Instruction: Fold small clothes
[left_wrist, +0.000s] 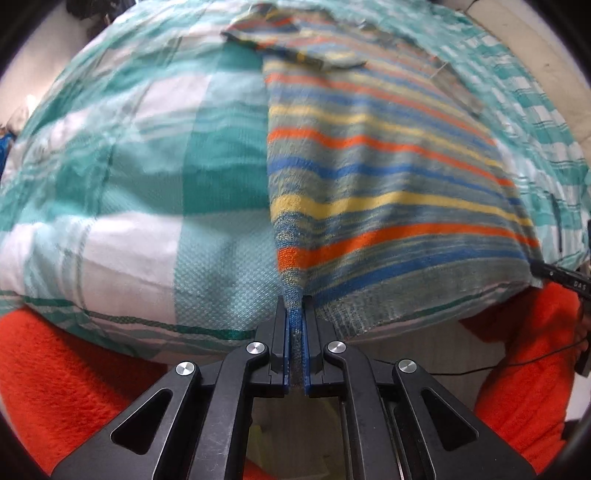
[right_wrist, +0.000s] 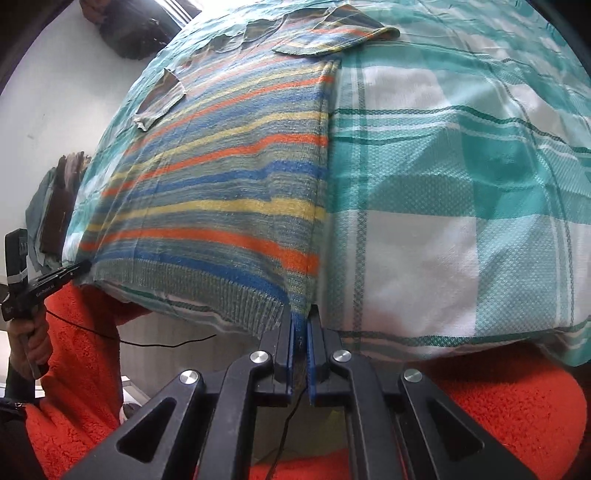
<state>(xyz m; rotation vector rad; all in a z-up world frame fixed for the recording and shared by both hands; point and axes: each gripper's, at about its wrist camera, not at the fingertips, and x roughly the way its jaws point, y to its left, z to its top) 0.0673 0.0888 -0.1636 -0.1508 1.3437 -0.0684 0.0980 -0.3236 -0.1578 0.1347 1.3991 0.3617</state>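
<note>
A small striped knit sweater (left_wrist: 384, 177) in orange, blue, yellow and grey-green lies flat on a teal-and-white checked bed cover (left_wrist: 147, 166). My left gripper (left_wrist: 294, 314) is shut on the sweater's near left hem corner. My right gripper (right_wrist: 300, 321) is shut on the near right hem corner of the sweater (right_wrist: 221, 177). The right gripper's tip also shows at the right edge of the left wrist view (left_wrist: 554, 275), and the left gripper's tip shows at the left of the right wrist view (right_wrist: 79, 266). A short sleeve (right_wrist: 340, 37) lies at the far end.
The bed cover (right_wrist: 461, 184) hangs over the near edge of the bed. The person's orange fleece sleeves (left_wrist: 74, 376) (right_wrist: 498, 417) are below the edge. A thin black cable (right_wrist: 147, 344) runs under the hem. Dark clothes (right_wrist: 55, 206) hang at the left wall.
</note>
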